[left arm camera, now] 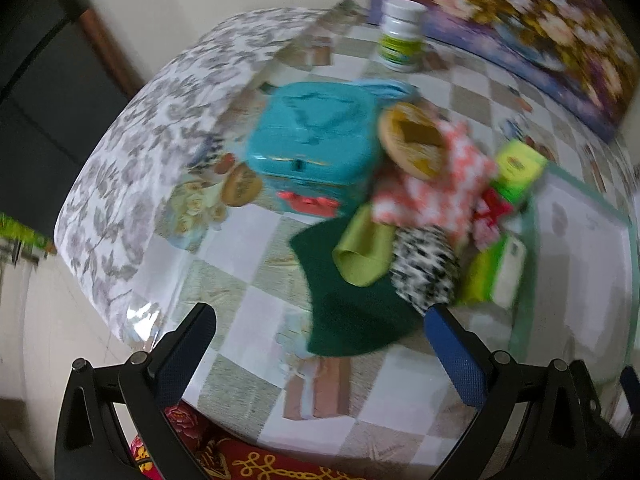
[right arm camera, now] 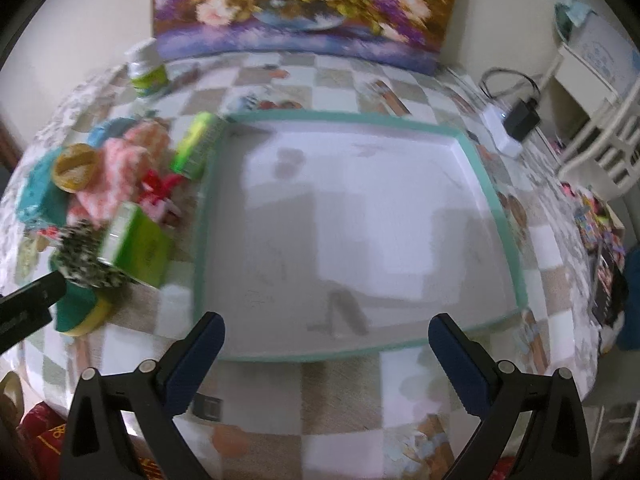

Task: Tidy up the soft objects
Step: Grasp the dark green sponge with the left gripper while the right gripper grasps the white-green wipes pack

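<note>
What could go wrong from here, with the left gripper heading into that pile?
1. The soft items are heaped: the black-and-white roll lies on the dark green cloth, so pulling one may drag others.
2. The round yellow lid perched on the pink checked cloth could slide off.
3. Both views are motion-blurred; the open left gripper may misjudge its grasp.
</note>
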Action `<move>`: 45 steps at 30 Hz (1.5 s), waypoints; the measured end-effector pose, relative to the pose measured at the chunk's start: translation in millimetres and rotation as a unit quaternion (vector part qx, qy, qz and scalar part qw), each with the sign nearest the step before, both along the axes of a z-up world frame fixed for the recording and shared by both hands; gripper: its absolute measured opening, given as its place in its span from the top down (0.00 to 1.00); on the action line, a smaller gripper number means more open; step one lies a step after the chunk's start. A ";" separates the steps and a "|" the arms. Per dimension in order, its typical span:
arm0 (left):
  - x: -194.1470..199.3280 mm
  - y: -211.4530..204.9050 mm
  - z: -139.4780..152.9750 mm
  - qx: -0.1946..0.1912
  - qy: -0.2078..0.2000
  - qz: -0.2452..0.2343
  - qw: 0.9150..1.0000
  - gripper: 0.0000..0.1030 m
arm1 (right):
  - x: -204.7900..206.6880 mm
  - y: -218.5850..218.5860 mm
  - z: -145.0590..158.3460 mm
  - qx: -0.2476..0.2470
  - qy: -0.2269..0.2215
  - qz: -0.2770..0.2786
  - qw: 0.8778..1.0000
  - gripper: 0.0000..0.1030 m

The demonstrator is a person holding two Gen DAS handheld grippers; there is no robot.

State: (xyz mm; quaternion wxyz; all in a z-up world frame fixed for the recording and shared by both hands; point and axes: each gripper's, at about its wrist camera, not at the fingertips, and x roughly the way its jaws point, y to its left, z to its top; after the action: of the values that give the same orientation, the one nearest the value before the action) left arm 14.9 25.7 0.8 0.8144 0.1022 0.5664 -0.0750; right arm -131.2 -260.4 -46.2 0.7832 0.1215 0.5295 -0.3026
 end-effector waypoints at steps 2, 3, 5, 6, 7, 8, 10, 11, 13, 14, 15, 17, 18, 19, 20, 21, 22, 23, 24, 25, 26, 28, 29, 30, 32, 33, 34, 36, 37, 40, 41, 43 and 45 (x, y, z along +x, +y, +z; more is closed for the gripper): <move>6.9 8.7 -6.1 -0.050 0.040 0.021 0.998 0.00 | 7.1 7.2 2.3 0.008 -0.016 0.020 1.000 0.00; 9.9 13.1 -8.1 -0.058 0.046 0.030 0.997 0.00 | 11.0 11.6 2.2 0.014 -0.020 0.030 0.999 0.00; 15.6 20.2 -12.2 -0.072 0.054 0.046 0.995 0.00 | 20.1 21.1 1.9 0.020 -0.027 0.051 0.998 0.00; 16.6 23.7 -12.5 -0.054 0.047 0.054 0.996 0.00 | 24.3 25.6 2.1 0.023 -0.032 0.060 0.997 0.00; 18.0 26.1 -14.0 -0.060 0.047 0.058 0.995 0.00 | 29.5 30.5 2.9 0.028 -0.040 0.071 0.996 0.00; 19.2 28.0 -15.6 -0.066 0.051 0.063 0.995 0.00 | 33.7 34.4 2.8 0.030 -0.043 0.077 0.996 0.00; 20.0 29.1 -18.5 -0.067 0.059 0.067 0.994 0.00 | 43.8 42.8 2.7 0.034 -0.050 0.093 0.994 0.00; 20.7 30.3 -20.6 -0.070 0.060 0.068 0.993 0.00 | 48.3 45.9 2.0 0.035 -0.052 0.100 0.993 0.00; 22.6 32.1 -24.2 -0.075 0.070 0.073 0.992 0.00 | 55.3 49.4 -0.4 0.039 -0.055 0.108 0.992 0.00; 23.2 32.9 -25.7 -0.075 0.078 0.078 0.991 0.00 | 58.7 49.9 -1.8 0.040 -0.056 0.111 0.991 0.00; 24.4 35.6 -26.5 -0.080 0.081 0.086 0.990 0.00 | 62.5 51.0 -3.0 0.041 -0.057 0.115 0.991 0.00; 29.1 43.8 -28.3 -0.093 0.078 0.098 0.988 0.00 | 66.6 51.7 -4.1 0.047 -0.060 0.121 0.990 0.00; 30.5 46.6 -29.1 -0.096 0.080 0.105 0.987 0.00 | 69.8 53.1 -4.3 0.050 -0.065 0.127 0.988 0.00; 32.2 49.4 -30.2 -0.099 0.083 0.112 0.985 0.00 | 71.5 53.8 -4.1 0.050 -0.068 0.131 0.988 0.00; 33.7 52.1 -31.9 -0.101 0.087 0.117 0.984 0.00 | 74.5 54.3 -4.7 0.050 -0.069 0.134 0.987 0.00; 33.2 53.7 -33.7 -0.101 0.092 0.120 0.983 0.00 | 77.9 54.1 -5.8 0.051 -0.070 0.136 0.987 0.01; 33.6 55.3 -35.8 -0.102 0.098 0.122 0.982 0.00 | 81.9 53.7 -7.4 0.054 -0.070 0.136 0.987 0.02; 39.1 59.5 -40.4 -0.107 0.100 0.123 0.981 0.00 | 85.1 53.1 -9.3 0.058 -0.069 0.136 0.987 0.04; 39.2 60.8 -41.1 -0.109 0.104 0.124 0.981 0.00 | 86.9 52.3 -10.7 0.062 -0.068 0.135 0.987 0.07; 39.1 63.0 -41.9 -0.111 0.104 0.124 0.981 0.00 | 89.9 51.1 -13.0 0.067 -0.067 0.133 0.987 0.08; 39.7 65.8 -42.2 -0.112 0.103 0.124 0.980 0.00 | 91.7 50.1 -14.6 0.071 -0.067 0.131 0.987 0.11; 42.1 65.3 -42.3 -0.111 0.102 0.123 0.981 0.00 | 96.6 48.3 -18.1 0.079 -0.066 0.130 0.986 0.15; 43.1 65.4 -42.2 -0.110 0.101 0.121 0.981 0.00 | 97.2 48.0 -19.4 0.081 -0.066 0.130 0.986 0.18; 43.1 61.5 -43.3 -0.108 0.103 0.120 0.982 0.00 | 98.1 47.8 -20.1 0.083 -0.066 0.130 0.986 0.23; 43.5 59.4 -43.5 -0.105 0.105 0.117 0.982 0.00 | 99.8 47.5 -21.4 0.085 -0.067 0.132 0.985 0.34; 43.4 58.8 -44.2 -0.104 0.106 0.115 0.982 0.00 | 100.3 47.3 -21.8 0.088 -0.067 0.133 0.985 0.41; 42.9 57.1 -43.9 -0.102 0.108 0.112 0.983 0.00 | 101.1 47.1 -22.6 0.091 -0.067 0.134 0.985 0.45; 39.9 47.1 -47.1 -0.095 0.111 0.104 0.984 0.00 | 102.0 47.3 -23.9 0.094 -0.066 0.134 0.984 0.56; 38.9 44.5 -47.8 -0.092 0.112 0.100 0.984 0.00 | 102.5 47.8 -24.5 0.094 -0.063 0.134 0.984 0.58; 30.8 27.2 -43.1 -0.085 0.117 0.089 0.985 0.00 | 102.8 48.1 -26.7 0.099 -0.060 0.135 0.984 0.64; 30.2 23.7 -44.6 -0.080 0.117 0.087 0.986 0.00 | 102.8 47.9 -27.3 0.099 -0.058 0.135 0.984 0.65; 29.6 18.2 -47.6 -0.074 0.118 0.085 0.987 0.00 | 101.9 47.6 -28.8 0.099 -0.055 0.134 0.984 0.67; 30.9 10.7 -55.7 -0.071 0.118 0.082 0.987 0.00 | 101.3 46.3 -30.8 0.104 -0.052 0.131 0.985 0.67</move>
State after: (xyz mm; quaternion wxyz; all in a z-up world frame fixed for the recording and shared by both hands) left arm 45.8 36.4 -54.9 0.7505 -0.0121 0.6581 -0.0590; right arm -29.9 -214.0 -77.0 0.8257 0.1475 0.5276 -0.1344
